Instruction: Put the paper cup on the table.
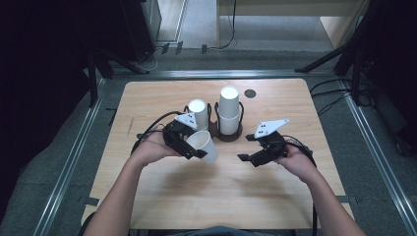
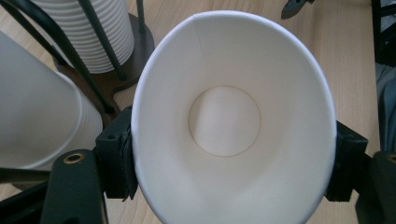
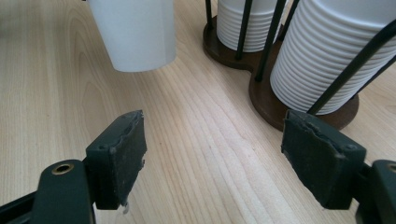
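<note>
The left gripper (image 1: pixel 193 147) clenches a white paper cup (image 1: pixel 204 145) by its rim, squeezing it oval, and holds it tilted above the table (image 1: pixel 147 98) just in front of the 2 cup stacks (image 1: pixel 229 110) in their wire holder (image 1: pixel 227 133). The right gripper (image 1: pixel 248 147) hangs released beside the holder, nothing between its pads (image 3: pixel 119 154).

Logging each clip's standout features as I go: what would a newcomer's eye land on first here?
First, the white paper cup clamped at its rim by the left gripper, tilted, held just in front of the cup holder near the table's middle. Next, the two tall stacks of cups standing in that dark wire holder. The right gripper hangs open and empty over bare wooden table to the right.
</note>
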Demonstrator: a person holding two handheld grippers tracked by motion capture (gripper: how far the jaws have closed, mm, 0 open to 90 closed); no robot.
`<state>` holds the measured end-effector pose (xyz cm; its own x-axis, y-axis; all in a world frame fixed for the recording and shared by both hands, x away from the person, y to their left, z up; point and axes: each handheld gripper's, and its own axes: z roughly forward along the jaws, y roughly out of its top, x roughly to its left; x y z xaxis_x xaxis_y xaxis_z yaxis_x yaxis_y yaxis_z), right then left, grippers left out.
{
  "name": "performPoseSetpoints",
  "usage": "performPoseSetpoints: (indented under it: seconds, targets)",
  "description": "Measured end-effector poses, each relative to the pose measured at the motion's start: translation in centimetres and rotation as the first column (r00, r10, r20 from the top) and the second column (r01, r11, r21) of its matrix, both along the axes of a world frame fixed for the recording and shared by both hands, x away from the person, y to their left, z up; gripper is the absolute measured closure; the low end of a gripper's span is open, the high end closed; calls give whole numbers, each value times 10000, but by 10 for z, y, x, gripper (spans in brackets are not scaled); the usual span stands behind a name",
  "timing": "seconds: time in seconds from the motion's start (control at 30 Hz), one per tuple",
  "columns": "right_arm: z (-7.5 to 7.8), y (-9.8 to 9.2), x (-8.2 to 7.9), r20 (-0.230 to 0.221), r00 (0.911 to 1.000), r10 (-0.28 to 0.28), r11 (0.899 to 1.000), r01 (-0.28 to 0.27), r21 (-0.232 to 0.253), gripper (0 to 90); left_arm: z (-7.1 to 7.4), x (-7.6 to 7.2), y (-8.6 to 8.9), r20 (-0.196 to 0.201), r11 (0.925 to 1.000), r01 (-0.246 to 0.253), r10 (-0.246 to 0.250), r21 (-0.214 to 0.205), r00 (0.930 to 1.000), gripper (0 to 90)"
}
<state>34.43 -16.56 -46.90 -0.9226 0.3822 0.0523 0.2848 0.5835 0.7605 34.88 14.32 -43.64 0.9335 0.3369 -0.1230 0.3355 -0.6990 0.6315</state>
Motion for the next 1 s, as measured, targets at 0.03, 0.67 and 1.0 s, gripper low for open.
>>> performPoseSetpoints:
  seconds: [0.03, 0.67, 1.0]
  targets:
    - [0, -1, 1, 38, 10000, 10, 10000, -10, 12, 225, 0, 0, 1, 32, 10000, -10, 9, 40, 10000, 245]
    - [4, -4, 12, 97, 9999, 57, 9999, -58, 139, 226, 3, -5, 37, 1, 9956, -940, 940, -45, 9956, 243]
    - [5, -6, 16, 98, 9999, 58, 10000, -58, 11, 233, 5, -4, 57, 6, 9903, -1383, 1383, -126, 9904, 243]
